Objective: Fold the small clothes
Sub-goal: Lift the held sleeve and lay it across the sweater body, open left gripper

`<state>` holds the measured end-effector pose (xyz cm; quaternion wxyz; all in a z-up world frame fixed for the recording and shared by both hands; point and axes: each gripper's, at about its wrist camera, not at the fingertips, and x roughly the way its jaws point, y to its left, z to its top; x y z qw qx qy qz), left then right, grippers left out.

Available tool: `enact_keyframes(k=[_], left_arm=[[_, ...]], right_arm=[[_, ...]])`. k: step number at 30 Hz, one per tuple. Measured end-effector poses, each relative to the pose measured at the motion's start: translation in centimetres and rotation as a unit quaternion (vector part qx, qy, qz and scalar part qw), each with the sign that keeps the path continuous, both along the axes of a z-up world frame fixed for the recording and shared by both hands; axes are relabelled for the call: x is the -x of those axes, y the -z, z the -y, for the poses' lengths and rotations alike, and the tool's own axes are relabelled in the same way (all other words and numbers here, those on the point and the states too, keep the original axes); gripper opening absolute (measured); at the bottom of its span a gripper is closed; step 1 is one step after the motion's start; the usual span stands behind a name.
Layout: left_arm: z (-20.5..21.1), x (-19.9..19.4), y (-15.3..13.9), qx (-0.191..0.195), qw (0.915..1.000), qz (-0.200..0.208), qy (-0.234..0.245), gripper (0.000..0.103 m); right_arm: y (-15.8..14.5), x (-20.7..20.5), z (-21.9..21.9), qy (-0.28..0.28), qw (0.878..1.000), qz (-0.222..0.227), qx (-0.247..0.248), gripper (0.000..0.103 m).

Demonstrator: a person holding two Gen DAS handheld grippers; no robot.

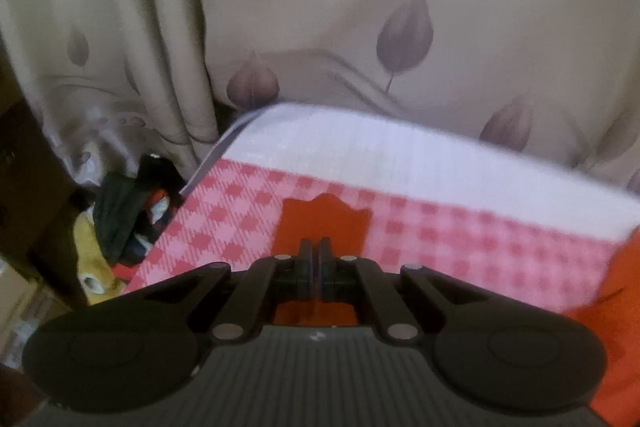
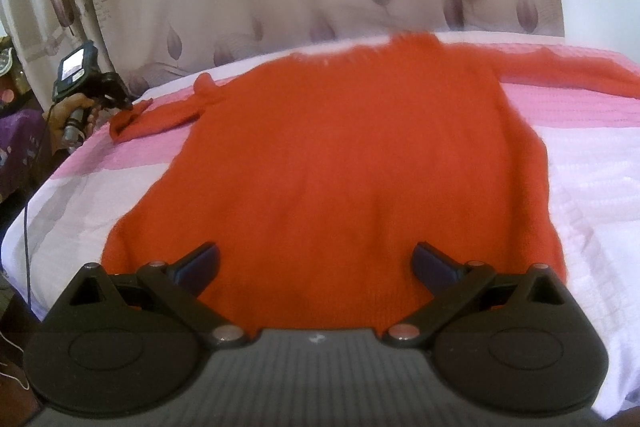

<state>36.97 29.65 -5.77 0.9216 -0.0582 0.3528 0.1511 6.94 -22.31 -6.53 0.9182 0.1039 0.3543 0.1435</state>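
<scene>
- The red sweater (image 2: 340, 155) lies spread flat on the bed (image 2: 592, 187), filling the middle of the right wrist view, its neck toward the top centre and its hem at the bottom.
- One sleeve (image 2: 568, 71) stretches toward the upper right of that frame; the other sleeve (image 2: 160, 115) runs to the middle left.
- The right gripper (image 2: 316, 263) sits low at the bottom centre, tilted down over the hem, its jaws spread wide with only sweater cloth showing under the gap; the pads are not pressing anything.
- The left gripper (image 2: 120, 103) shows at the middle left of the right wrist view, held in a hand (image 2: 72, 113) beside the bed's edge, its tips at the cuff of that sleeve.
- In the left wrist view the left gripper (image 1: 315, 259) points downward at centre, its jaws pressed together on the edge of the red cloth (image 1: 324, 223) over the pink checked cover (image 1: 460, 239).
- A leaf-patterned curtain (image 1: 360, 7) hangs behind the bed across the top of both views.
</scene>
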Motion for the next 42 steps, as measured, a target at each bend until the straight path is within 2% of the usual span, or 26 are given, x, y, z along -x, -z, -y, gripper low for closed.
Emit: enact_keyframes(k=[2, 5, 7, 10, 13, 14, 16, 18, 19, 22, 24, 26, 27, 29, 30, 31, 32, 34, 35, 37, 40, 42], left_arm=[[0.2, 1.0, -1.3, 0.015, 0.9996, 0.023, 0.007, 0.005], [1.2, 2.3, -3.2, 0.017, 0.9983, 0.051, 0.022, 0.005], [1.8, 2.8, -3.9, -0.003, 0.9982, 0.054, 0.024, 0.005], [1.6, 2.8, -3.8, -0.017, 0.9989, 0.043, 0.006, 0.005], [0.0, 3.3, -3.3, -0.029, 0.9977, 0.037, -0.049, 0.005], [-1.0, 3.7, -3.2, -0.019, 0.9968, 0.037, -0.068, 0.005], [-3.2, 5.2, -3.3, 0.031, 0.9948, 0.055, -0.081, 0.005], [-5.2, 8.0, -3.7, 0.084, 0.9884, 0.105, -0.07, 0.006], [-6.2, 9.3, -3.8, 0.094, 0.9851, 0.124, -0.074, 0.006], [-8.3, 12.7, -3.6, 0.087, 0.9795, 0.142, -0.114, 0.006], [-10.3, 15.0, -3.5, 0.099, 0.9685, 0.151, -0.172, 0.007], [-11.9, 16.9, -3.5, 0.115, 0.958, 0.158, -0.21, 0.007], [-12.1, 17.4, -3.7, 0.102, 0.9585, 0.154, -0.217, 0.007], [-11.7, 17.6, -4.3, 0.078, 0.9673, 0.146, -0.192, 0.008], [-11.3, 17.6, -4.6, 0.073, 0.9725, 0.141, -0.17, 0.015], [-10.5, 17.2, -4.9, 0.069, 0.9782, 0.133, -0.144, 0.031], [-9.4, 17.1, -5.0, 0.065, 0.9821, 0.129, -0.121, 0.04], [-7.2, 16.6, -5.1, 0.051, 0.9874, 0.125, -0.083, 0.076], [-5.7, 16.4, -5.0, 0.042, 0.9894, 0.121, -0.068, 0.08], [-2.9, 16.3, -4.6, 0.04, 0.9908, 0.123, -0.041, 0.081], [0.8, 16.6, -3.5, 0.086, 0.9887, 0.122, -0.007, 0.086], [3.0, 16.6, -2.3, 0.106, 0.9878, 0.114, 0.002, 0.086]], right_arm=[[-0.2, 0.2, 0.2, 0.001, 1.0, 0.004, -0.001, 0.103], [-0.4, 0.4, 0.7, 0.005, 1.0, 0.01, -0.008, 0.103], [-0.5, 0.5, 1.0, 0.008, 1.0, 0.012, -0.015, 0.103], [-0.7, 0.8, 1.1, 0.006, 1.0, 0.016, -0.02, 0.103], [-1.0, 1.1, 1.3, 0.007, 1.0, 0.02, -0.016, 0.103], [-1.1, 1.3, 1.4, 0.009, 1.0, 0.022, -0.015, 0.103], [-1.2, 1.4, 1.8, 0.018, 0.999, 0.026, -0.016, 0.103], [-1.1, 1.4, 2.4, 0.028, 0.999, 0.023, -0.022, 0.103], [-0.9, 1.4, 2.6, 0.032, 0.999, 0.021, -0.025, 0.103], [-0.5, 1.4, 2.9, 0.038, 0.999, 0.013, -0.035, 0.103], [-0.4, 1.3, 2.9, 0.037, 0.999, 0.011, -0.038, 0.103], [-0.4, 1.4, 2.6, 0.033, 0.999, 0.011, -0.035, 0.103], [-0.4, 1.4, 2.5, 0.031, 0.999, 0.012, -0.033, 0.103], [-0.5, 1.5, 2.2, 0.026, 0.999, 0.015, -0.032, 0.103], [-0.6, 1.5, 2.1, 0.025, 0.999, 0.015, -0.032, 0.103], [-0.7, 1.6, 1.9, 0.023, 0.999, 0.017, -0.03, 0.103], [-0.8, 1.6, 1.8, 0.022, 0.999, 0.019, -0.028, 0.103], [-1.2, 1.8, 1.9, 0.022, 0.999, 0.027, -0.023, 0.103], [-1.5, 1.8, 2.2, 0.024, 0.999, 0.034, -0.022, 0.103], [-2.3, 1.8, 3.6, 0.031, 0.998, 0.048, -0.033, 0.103], [-3.2, 1.3, 8.4, 0.064, 0.992, 0.073, -0.084, 0.103], [-3.2, 0.4, 13.0, 0.098, 0.983, 0.078, -0.132, 0.103]])
